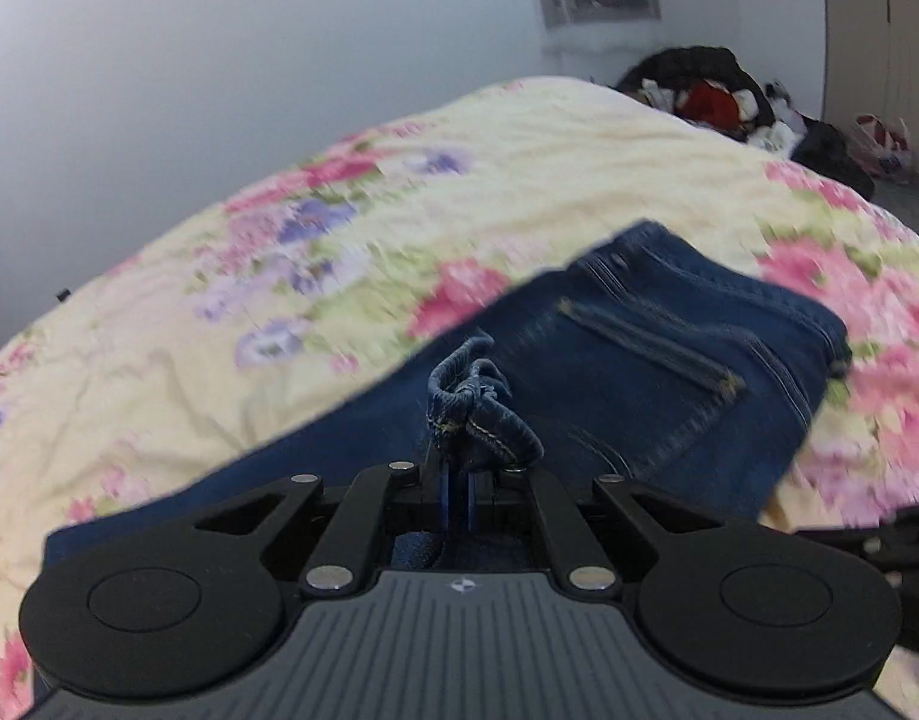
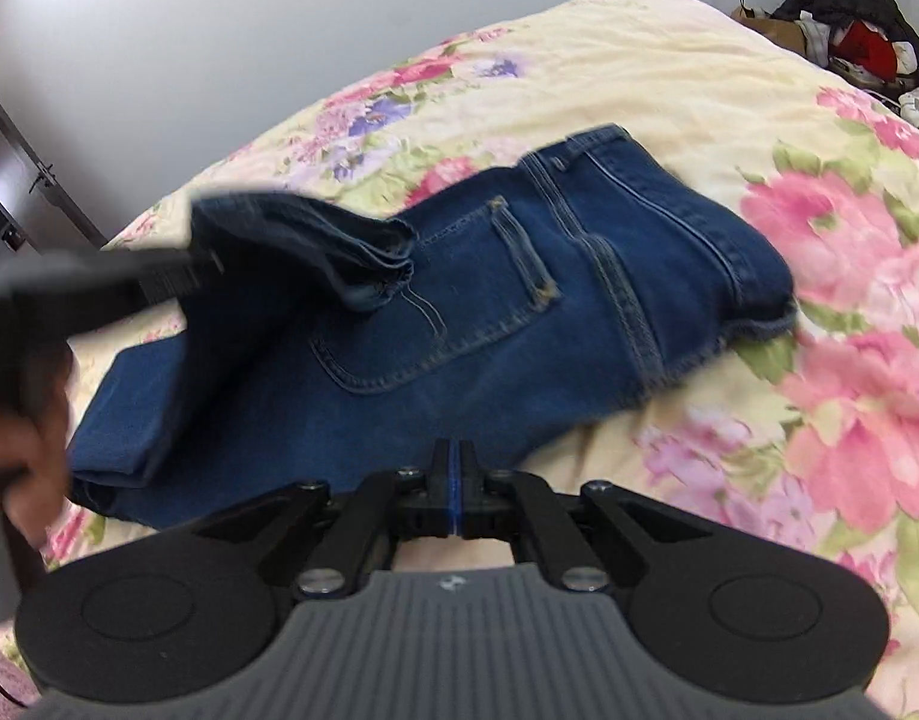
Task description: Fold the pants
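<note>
Dark blue jeans [image 2: 459, 324] lie on the floral bedspread [image 2: 669, 60], back pocket up, waistband toward the far right. My left gripper [image 1: 458, 468] is shut on the bunched leg hems [image 1: 477, 402] and holds them above the seat of the jeans [image 1: 669, 360]. In the right wrist view the left gripper [image 2: 201, 261] comes in from the left, with the leg hems [image 2: 363, 264] hanging over the pocket. My right gripper [image 2: 453, 468] is shut with nothing seen between its fingers, at the near edge of the jeans.
The bedspread [image 1: 219, 330] covers the whole bed. A pile of dark and red clothes [image 1: 717, 96] lies beyond the far right corner, also in the right wrist view [image 2: 855, 42]. A grey wall is behind the bed. A door [image 1: 879, 54] stands at far right.
</note>
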Tool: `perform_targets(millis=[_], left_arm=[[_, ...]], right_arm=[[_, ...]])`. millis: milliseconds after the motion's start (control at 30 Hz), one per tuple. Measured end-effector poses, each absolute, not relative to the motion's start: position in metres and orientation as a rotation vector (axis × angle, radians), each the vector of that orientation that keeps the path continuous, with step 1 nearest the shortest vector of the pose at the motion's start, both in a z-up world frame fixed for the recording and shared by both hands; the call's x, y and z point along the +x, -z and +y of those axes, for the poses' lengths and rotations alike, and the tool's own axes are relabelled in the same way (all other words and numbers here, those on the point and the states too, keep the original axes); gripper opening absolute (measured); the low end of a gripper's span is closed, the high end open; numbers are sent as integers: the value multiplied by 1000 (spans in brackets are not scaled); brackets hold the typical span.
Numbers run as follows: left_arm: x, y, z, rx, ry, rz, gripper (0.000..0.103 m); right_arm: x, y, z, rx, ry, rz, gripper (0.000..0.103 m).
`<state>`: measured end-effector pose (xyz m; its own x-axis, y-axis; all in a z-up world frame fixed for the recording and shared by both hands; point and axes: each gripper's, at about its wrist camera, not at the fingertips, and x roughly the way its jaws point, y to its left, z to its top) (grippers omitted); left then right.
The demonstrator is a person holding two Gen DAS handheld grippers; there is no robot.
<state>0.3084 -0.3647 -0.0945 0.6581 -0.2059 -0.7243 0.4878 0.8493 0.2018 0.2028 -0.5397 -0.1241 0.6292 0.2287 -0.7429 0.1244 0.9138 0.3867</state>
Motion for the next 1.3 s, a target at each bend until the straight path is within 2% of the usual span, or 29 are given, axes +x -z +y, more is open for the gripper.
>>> perform_targets(millis=[100, 167, 233, 267, 300, 433, 533, 567, 733, 800, 833, 967, 1033, 1100, 1167, 1300], left_arm=[[307, 107, -360, 341, 490, 876, 9], [312, 112, -353, 266, 549, 963, 18], [317, 116, -344, 165, 599, 1026, 35], [321, 116, -339, 108, 634, 1061, 52], [322, 117, -336, 44, 675, 1100, 58], [318, 107, -323, -53, 776, 1117, 58], [319, 88, -305, -49, 750, 1036, 58], [320, 82, -297, -38, 716, 1016, 58], [332, 68, -245, 78, 499, 914, 58], [335, 70, -221, 127, 436, 898, 58], [336, 72, -210, 140, 410, 896, 58], [343, 83, -155, 127, 307, 916, 58], [346, 88, -128, 94, 261, 929, 58], [347, 91, -104, 53, 228, 937, 58], [347, 93, -83, 16, 197, 935, 58], [345, 92, -55, -60, 140, 930, 58]], right_arm=[[196, 130, -542, 421, -68, 917, 0], [196, 133, -540, 427, -75, 923, 0], [195, 132, -537, 434, -83, 920, 0], [196, 130, -535, 435, -85, 916, 0], [197, 129, -533, 434, -87, 914, 0], [197, 121, -528, 451, -94, 909, 3], [198, 117, -530, 526, -102, 898, 26], [199, 116, -530, 561, -104, 896, 36], [213, 124, -524, 765, -94, 934, 43], [223, 129, -518, 816, -67, 955, 54], [228, 132, -516, 834, -55, 958, 55], [248, 152, -513, 957, -11, 964, 51], [254, 162, -513, 1022, 15, 978, 43], [257, 167, -511, 1063, 44, 984, 25], [260, 162, -509, 1049, 65, 971, 13], [278, 132, -494, 906, 73, 966, 10]])
